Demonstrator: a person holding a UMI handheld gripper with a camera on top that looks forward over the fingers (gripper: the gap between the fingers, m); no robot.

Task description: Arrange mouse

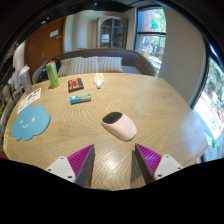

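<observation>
a blue cloud-shaped mat point(31, 122) is lying at the left of the round wooden table point(150, 105), with a green bottle point(52, 74) standing behind it. the mouse point(120, 125) is sitting just ahead of the gripper point(115, 160), whose fingers are gaping wide, holding nothing.

A pink-and-grey plastic computer mouse point(119, 125) lies on the tan round wooden table point(150, 105). Far left: a light-blue cloud-shaped mat point(31, 122) and green cylindrical bottle point(52, 74). Gripper point(113, 160) pads point(79, 160) are magenta.
</observation>
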